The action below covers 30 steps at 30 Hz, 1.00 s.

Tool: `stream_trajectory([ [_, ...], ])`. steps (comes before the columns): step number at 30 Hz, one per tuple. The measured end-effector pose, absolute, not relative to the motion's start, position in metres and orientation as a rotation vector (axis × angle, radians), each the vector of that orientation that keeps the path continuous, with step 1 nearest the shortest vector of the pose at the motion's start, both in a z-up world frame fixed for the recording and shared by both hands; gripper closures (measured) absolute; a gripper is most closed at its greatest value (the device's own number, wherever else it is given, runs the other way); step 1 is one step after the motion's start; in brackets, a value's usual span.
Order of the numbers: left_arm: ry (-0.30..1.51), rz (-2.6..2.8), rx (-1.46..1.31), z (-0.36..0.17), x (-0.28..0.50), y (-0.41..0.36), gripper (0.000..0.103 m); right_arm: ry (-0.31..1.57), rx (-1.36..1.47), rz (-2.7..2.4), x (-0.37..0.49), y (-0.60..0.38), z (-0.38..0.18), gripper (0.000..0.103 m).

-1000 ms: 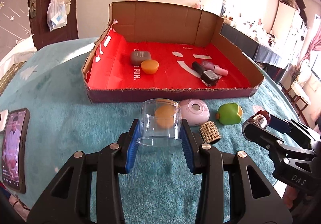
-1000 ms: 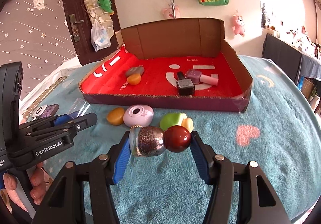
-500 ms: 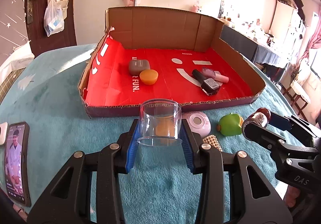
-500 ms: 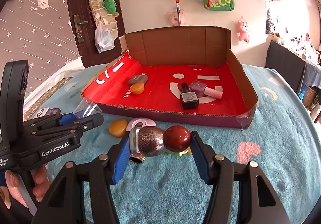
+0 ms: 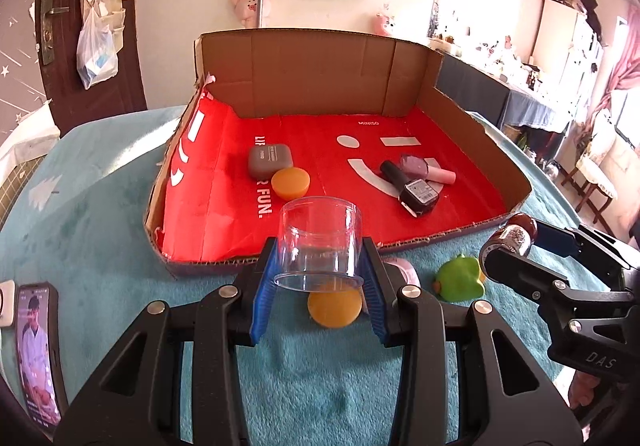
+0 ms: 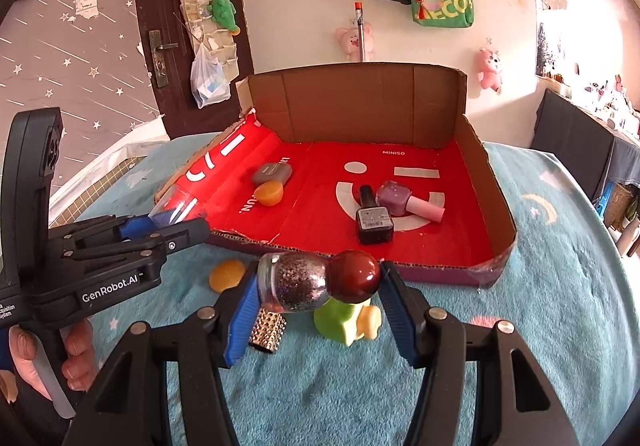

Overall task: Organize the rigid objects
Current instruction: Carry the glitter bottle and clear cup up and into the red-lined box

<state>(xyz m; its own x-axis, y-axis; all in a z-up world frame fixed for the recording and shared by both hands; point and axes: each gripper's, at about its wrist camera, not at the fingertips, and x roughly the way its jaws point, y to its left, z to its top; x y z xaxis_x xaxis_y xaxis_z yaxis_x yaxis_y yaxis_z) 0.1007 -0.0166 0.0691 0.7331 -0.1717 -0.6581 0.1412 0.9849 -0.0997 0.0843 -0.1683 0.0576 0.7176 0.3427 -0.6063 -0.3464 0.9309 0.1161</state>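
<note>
My left gripper [image 5: 318, 282] is shut on a clear plastic cup [image 5: 319, 242], held above the teal cloth just before the front wall of the cardboard box [image 5: 320, 74]. My right gripper [image 6: 318, 286] is shut on a glitter bottle with a dark red ball cap [image 6: 316, 282], lying sideways between the blue pads. On the box's red floor lie a grey case [image 5: 269, 160], an orange puck [image 5: 290, 184], a black nail-polish bottle [image 5: 412, 190] and a pink one [image 5: 424, 168]. Each gripper shows in the other's view: the right gripper [image 5: 516, 242] and the left gripper [image 6: 168, 224].
On the cloth in front of the box lie an orange disc [image 5: 335, 308], a pink round case [image 5: 406, 270] partly hidden, a green frog toy [image 6: 344, 320] and a studded silver piece [image 6: 268, 330]. A phone [image 5: 38, 350] lies at the left. A hand [image 6: 52, 358] holds the left gripper.
Both grippers have risen and come forward towards the box with their loads. The cup now hangs over the box's front edge; the items on the cloth have slid lower in view.
</note>
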Motion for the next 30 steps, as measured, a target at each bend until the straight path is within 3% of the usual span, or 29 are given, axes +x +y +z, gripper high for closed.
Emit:
stream_trajectory([
  [30,0.911,-0.241,-0.041,0.038,0.176,-0.013,0.066,0.842,0.048,0.508,0.168,-0.156,0.039,0.043],
])
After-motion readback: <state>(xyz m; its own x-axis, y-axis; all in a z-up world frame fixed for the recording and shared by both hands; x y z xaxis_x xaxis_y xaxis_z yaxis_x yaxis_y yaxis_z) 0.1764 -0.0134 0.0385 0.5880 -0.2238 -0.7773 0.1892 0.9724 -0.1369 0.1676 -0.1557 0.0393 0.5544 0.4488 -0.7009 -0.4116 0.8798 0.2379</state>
